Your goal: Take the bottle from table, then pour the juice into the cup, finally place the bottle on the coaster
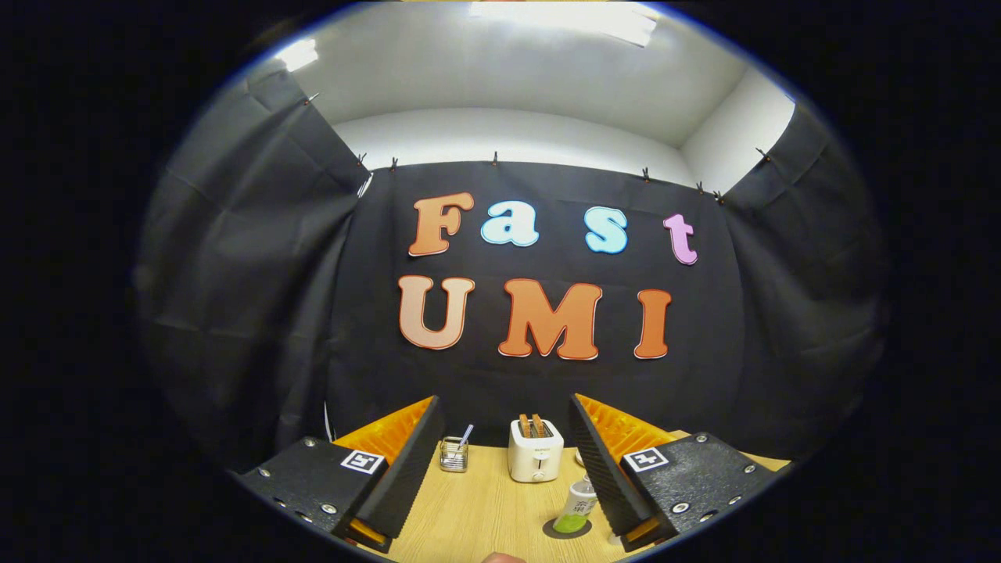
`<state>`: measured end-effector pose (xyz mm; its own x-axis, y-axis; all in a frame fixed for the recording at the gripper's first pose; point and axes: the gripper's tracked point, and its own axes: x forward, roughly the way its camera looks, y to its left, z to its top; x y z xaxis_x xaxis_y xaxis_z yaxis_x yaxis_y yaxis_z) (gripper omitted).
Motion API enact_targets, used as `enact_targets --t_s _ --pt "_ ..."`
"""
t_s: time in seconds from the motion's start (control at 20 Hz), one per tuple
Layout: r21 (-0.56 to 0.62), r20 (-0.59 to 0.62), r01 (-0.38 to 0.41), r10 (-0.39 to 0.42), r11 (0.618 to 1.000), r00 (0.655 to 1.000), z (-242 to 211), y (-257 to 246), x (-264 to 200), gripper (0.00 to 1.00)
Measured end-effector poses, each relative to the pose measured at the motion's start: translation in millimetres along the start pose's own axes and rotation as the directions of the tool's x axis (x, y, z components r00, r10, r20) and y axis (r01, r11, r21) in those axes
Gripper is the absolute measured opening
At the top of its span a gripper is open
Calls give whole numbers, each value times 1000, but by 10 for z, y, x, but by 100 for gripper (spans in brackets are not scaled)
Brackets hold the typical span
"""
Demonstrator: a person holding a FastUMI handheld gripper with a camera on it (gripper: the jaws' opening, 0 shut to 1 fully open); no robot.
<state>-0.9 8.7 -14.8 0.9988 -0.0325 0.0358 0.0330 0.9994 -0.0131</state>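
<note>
Spread wide apart with nothing between them, the gripper (504,461) fingers frame the wooden table (485,508). Just inside the right finger stands the juice bottle (577,507), upright on a dark round coaster (565,530). Beyond the fingertips sit a white toaster (535,451) and a small wire holder (453,455).

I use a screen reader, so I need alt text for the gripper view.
The gripper is open over a wooden table, its fingers spread and holding nothing. A bottle of green juice stands on a dark coaster by one finger; beyond are a white toaster and a wire holder.
</note>
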Motion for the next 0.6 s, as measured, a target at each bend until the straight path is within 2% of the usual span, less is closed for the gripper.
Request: enact_targets --t_s 0.3,0.6 --pt "33 44 -18 17 999 999 142 88 -60 95" --pt "16 53 -30 29 999 998 199 135 -78 95"
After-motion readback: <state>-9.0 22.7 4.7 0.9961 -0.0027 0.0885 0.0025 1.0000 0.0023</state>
